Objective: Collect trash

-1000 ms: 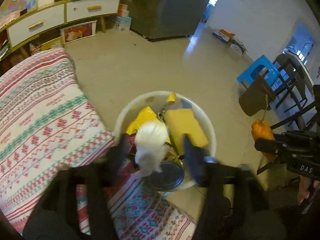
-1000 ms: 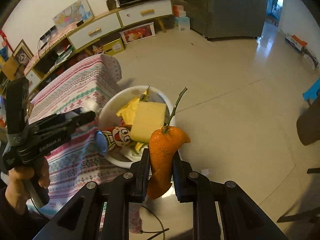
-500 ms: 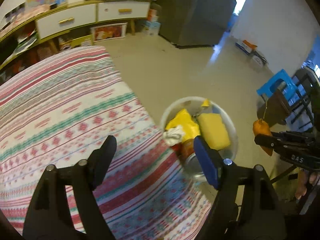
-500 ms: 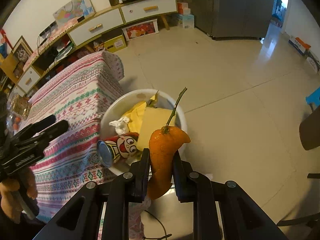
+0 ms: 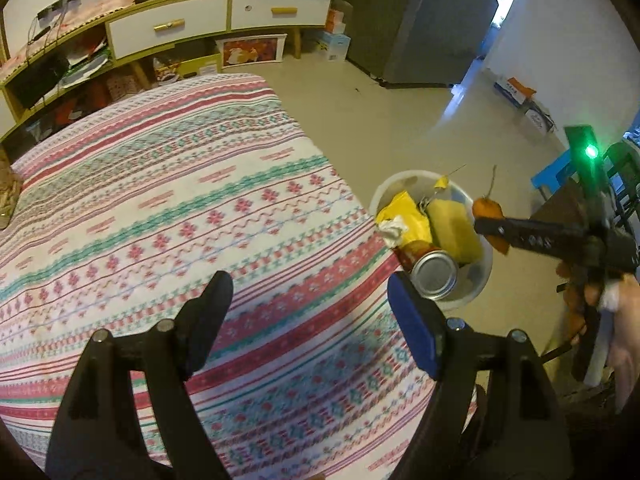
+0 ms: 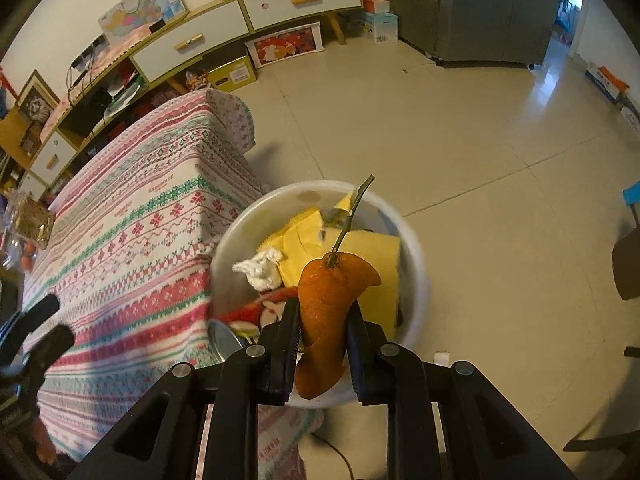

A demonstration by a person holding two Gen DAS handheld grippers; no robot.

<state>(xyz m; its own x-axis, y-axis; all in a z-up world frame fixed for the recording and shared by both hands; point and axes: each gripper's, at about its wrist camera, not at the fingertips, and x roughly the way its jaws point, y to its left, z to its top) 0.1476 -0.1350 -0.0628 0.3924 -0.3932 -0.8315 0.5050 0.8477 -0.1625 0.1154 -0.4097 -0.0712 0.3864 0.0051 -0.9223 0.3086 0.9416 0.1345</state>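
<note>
Just beyond the right tongs [image 6: 322, 332], clamped on an orange peel [image 6: 328, 304], sits the white bin [image 6: 416, 280], so carry it over the middle before releasing; the left tongs [image 5: 308, 308] gape empty above the table [image 5: 160, 200].

no readable text, labels or numbers

left wrist view: steeply down, close over the striped patterned tablecloth [image 5: 168, 216], round white plastic bin [image 5: 478, 280] to its right | right wrist view: steeply down, close above that bin [image 6: 416, 264], cloth [image 6: 132, 240] at left | shared: bin, cloth, white-drawered wooden cabinet [image 5: 168, 28] [image 6: 192, 44]
</note>
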